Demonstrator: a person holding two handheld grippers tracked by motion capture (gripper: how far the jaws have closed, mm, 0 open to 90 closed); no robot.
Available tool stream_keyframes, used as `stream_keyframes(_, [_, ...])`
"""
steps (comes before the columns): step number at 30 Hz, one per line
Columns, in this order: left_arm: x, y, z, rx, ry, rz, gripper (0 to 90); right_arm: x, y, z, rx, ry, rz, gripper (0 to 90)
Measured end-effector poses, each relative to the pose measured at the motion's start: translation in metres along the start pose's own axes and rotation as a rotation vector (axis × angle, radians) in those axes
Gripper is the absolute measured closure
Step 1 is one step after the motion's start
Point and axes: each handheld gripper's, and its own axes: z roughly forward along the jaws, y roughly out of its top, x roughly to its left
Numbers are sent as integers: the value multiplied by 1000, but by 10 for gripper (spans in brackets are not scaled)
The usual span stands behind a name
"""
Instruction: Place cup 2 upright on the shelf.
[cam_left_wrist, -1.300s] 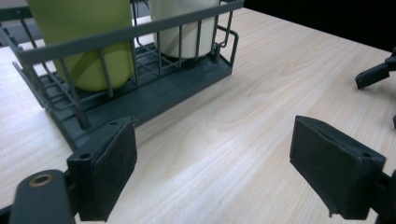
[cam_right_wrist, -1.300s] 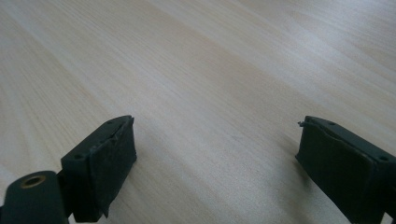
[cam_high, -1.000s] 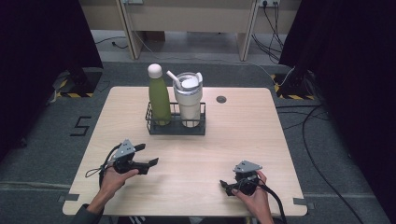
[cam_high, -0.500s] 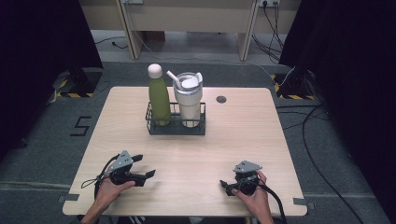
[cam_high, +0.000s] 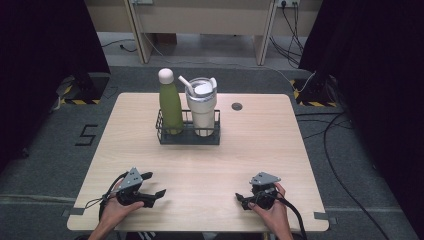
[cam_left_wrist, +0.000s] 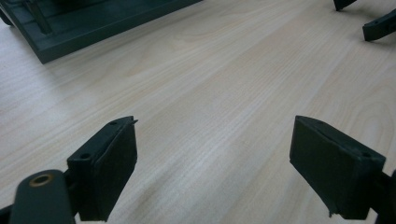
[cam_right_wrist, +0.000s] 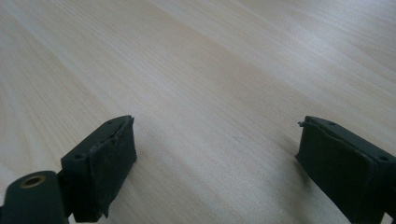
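Observation:
A green bottle (cam_high: 170, 105) with a pale cap and a white lidded tumbler (cam_high: 202, 107) stand upright side by side in a black wire basket (cam_high: 187, 136) at the far middle of the table. My left gripper (cam_high: 154, 183) rests low on the near left of the table, open, nothing between its jaws (cam_left_wrist: 215, 154). The basket's base (cam_left_wrist: 93, 23) lies well ahead of it. My right gripper (cam_high: 241, 201) sits at the near right, open and empty (cam_right_wrist: 215, 158), pointing left. Its tips (cam_left_wrist: 378, 25) appear at the left gripper view's upper right.
The light wooden table (cam_high: 260, 145) has bare boards between the basket and both grippers. A small dark round disc (cam_high: 237, 106) lies at the far right of the top. Cables (cam_high: 345, 150) trail over the grey floor on the right.
My left gripper has drawn back toward the near edge and lowered to the tabletop, still open. The right gripper has stayed put.

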Motion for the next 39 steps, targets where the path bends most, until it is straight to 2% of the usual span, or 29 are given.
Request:
stream_keyframes(10, [-6,-5,-4,26,-2,10,148,0,0,0,0,0,0,118])
stream_keyframes(13, [-7,-7,-6,39,9,18,148,0,0,0,0,0,0,118])
stream_keyframes(15, [-7,-8,-7,41,10,8,148,0,0,0,1,0,2,118])
stream_keyframes(23, [-9,-16,-11,95,19,12,148,0,0,0,0,0,0,117])
stream_keyframes(29, [-12,-18,-11,116,14,16,148,0,0,0,0,0,0,117])
stream_keyframes(32, [-13,-19,-11,147,37,19,149,0,0,0,0,0,0,117])
stream_keyframes(33, [-14,-20,-10,178,59,17,149,0,0,0,0,0,0,117])
stream_keyframes(39, [-15,-21,-12,183,55,19,134,0,0,0,1,0,2,117])
